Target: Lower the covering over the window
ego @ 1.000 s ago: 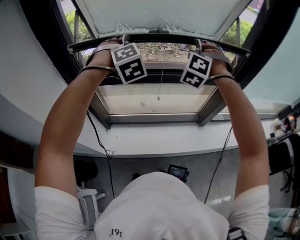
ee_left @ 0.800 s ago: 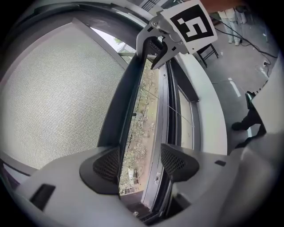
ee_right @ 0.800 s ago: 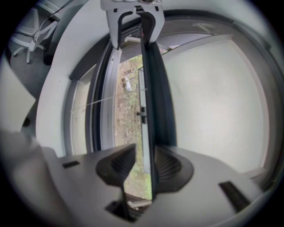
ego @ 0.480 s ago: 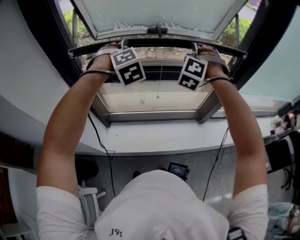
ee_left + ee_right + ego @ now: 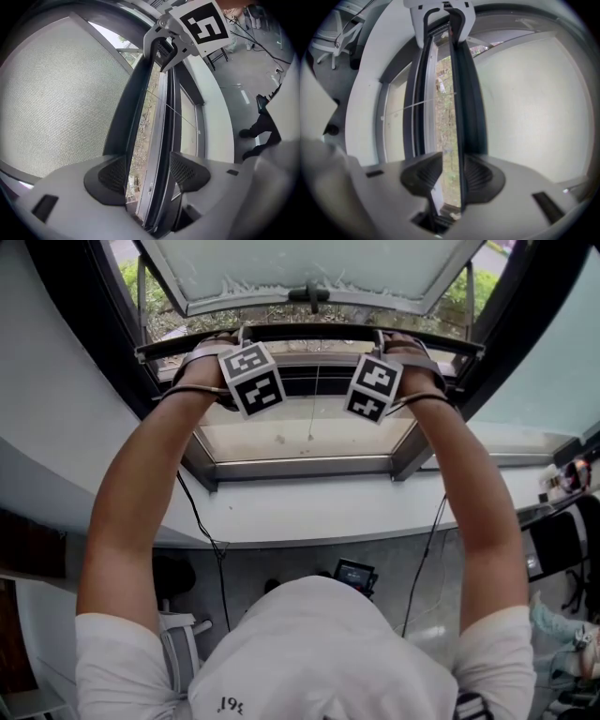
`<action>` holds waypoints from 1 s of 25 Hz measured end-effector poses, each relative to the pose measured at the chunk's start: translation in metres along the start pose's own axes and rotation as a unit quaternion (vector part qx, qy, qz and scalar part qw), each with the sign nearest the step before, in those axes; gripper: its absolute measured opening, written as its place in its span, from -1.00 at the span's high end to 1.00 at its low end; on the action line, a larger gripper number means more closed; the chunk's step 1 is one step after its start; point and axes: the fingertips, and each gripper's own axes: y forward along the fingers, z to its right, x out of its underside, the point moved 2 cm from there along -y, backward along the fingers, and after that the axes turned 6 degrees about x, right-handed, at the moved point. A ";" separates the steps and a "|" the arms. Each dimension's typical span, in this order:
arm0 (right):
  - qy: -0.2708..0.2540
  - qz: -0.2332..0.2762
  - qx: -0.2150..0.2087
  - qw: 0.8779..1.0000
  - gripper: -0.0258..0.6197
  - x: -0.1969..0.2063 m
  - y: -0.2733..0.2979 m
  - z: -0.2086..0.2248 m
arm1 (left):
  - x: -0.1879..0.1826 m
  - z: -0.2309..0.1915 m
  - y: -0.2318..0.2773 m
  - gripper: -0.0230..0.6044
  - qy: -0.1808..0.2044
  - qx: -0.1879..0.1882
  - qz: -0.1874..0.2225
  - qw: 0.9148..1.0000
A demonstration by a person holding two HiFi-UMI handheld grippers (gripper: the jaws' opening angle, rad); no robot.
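astride the bar (image 5: 309,332) of the screen (image 5: 51,93), high on the window (image 5: 300,468), with left gripper (image 5: 150,171) fingers (image 5: 110,176) apart, not clamped. same at right gripper (image 5: 451,176), fingers just eased wider, one touching the bar. expect slip-off under uneven pull; could let the screen spring back up.

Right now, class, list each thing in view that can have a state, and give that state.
Window sash: swung open outward.
Mesh covering: partly lowered.
Bottom bar: roughly level, between both grippers' jaws.
Left gripper: jaws apart, astride the bar.
Right gripper: jaws apart, just been opening, bar between them.
Pull cord: hanging loose.
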 end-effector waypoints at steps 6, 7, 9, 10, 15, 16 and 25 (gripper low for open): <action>0.001 -0.011 -0.016 1.000 0.51 0.000 0.004 -0.014 | 0.003 0.011 0.009 0.04 -0.002 0.012 -0.006 1.000; 0.000 -0.014 -0.019 1.000 0.51 0.000 0.005 -0.018 | 0.004 0.014 0.012 0.04 -0.002 0.016 -0.009 1.000; -0.001 -0.018 -0.028 0.999 0.51 -0.001 0.008 -0.027 | 0.007 0.020 0.018 0.04 -0.002 0.023 -0.015 1.000; -0.002 -0.020 -0.033 0.999 0.51 -0.001 0.009 -0.032 | 0.008 0.024 0.022 0.04 -0.002 0.027 -0.018 0.999; -0.006 -0.030 -0.048 0.998 0.51 -0.001 0.015 -0.057 | 0.014 0.044 0.039 0.04 0.001 0.039 -0.024 0.999; -0.005 -0.030 -0.049 0.998 0.51 -0.001 0.016 -0.059 | 0.014 0.045 0.040 0.04 0.001 0.040 -0.025 0.999; -0.003 -0.034 -0.062 0.997 0.51 -0.001 0.020 -0.068 | 0.016 0.051 0.046 0.04 -0.006 0.059 -0.025 0.998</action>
